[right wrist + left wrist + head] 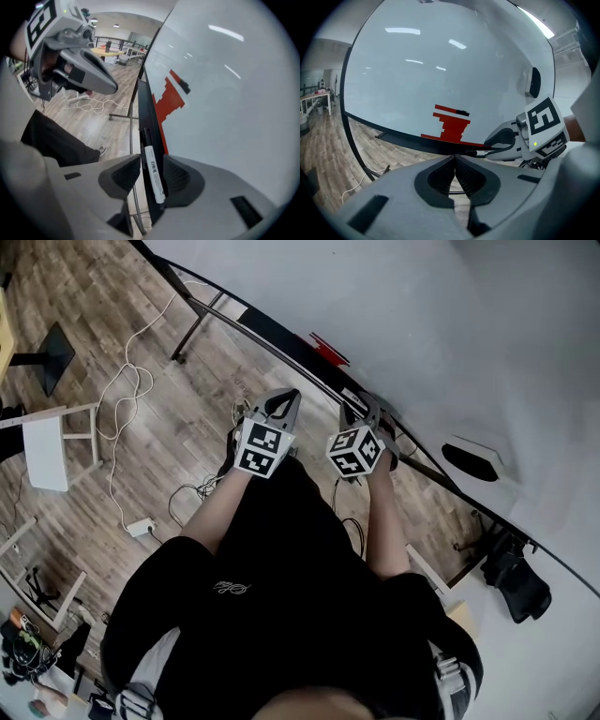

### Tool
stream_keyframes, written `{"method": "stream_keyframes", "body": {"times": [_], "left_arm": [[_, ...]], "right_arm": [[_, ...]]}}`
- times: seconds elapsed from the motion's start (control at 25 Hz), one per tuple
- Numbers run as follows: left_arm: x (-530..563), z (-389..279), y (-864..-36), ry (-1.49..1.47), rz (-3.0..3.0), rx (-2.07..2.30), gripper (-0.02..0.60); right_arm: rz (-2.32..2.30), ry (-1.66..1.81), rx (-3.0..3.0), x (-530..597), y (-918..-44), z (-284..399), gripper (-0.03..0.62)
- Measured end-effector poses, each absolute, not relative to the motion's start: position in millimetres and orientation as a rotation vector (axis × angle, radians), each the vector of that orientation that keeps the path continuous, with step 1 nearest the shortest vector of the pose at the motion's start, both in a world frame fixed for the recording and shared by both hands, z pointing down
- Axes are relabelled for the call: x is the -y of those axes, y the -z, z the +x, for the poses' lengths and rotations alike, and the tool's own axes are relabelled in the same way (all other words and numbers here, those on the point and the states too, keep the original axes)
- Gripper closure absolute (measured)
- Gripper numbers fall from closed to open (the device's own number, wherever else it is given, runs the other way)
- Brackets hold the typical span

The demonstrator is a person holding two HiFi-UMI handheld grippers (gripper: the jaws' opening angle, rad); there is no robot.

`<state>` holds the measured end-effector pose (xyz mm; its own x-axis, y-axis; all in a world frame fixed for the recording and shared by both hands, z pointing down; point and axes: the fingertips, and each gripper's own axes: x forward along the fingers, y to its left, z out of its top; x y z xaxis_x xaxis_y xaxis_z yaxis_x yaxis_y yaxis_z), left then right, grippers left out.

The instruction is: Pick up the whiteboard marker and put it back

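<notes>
The whiteboard marker [153, 173], white with a black cap, lies along the black tray [143, 117] at the foot of the whiteboard [225, 93]. My right gripper [152, 164] is open, its pads standing either side of the marker without pressing on it. In the head view the right gripper [370, 409] is at the tray [272, 334], and my left gripper [286, 404] hovers just left of it. The left gripper [454, 161] is shut with nothing in it. From the left gripper view the right gripper [501, 140] sits at the tray with the marker [482, 152] under it.
A red stepped drawing [168, 101] is on the board above the tray. An eraser [469, 462] clings to the board at the right. On the wood floor are a white stool [47, 451], cables [122, 399], a power strip [141, 527] and a black bag [516, 582].
</notes>
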<state>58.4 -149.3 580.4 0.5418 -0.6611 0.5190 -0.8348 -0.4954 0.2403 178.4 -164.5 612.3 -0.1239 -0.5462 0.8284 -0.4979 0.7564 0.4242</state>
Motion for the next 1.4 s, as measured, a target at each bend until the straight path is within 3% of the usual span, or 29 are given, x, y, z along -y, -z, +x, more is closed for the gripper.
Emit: {"method": "stream_keyframes", "body": {"times": [0.4,0.68,1.4], "left_arm": [[143.5,85.8,-548.0,-0.498,2.4,1.205,0.574],[133.3,101.1,-516.6,-0.438,2.441,1.326,0.574],[76.4,101.6,-430.9,-0.322,2.59,1.361,0.574]], "right_arm": [[1.19,-0.122,2.017,156.7,-553.0,175.9,0.484],[1.46,-0.276,2.233,139.1,-506.9,191.6,0.572],[1.748,-0.187,2.421,69.1,-417.2,190.6,0.591]]}}
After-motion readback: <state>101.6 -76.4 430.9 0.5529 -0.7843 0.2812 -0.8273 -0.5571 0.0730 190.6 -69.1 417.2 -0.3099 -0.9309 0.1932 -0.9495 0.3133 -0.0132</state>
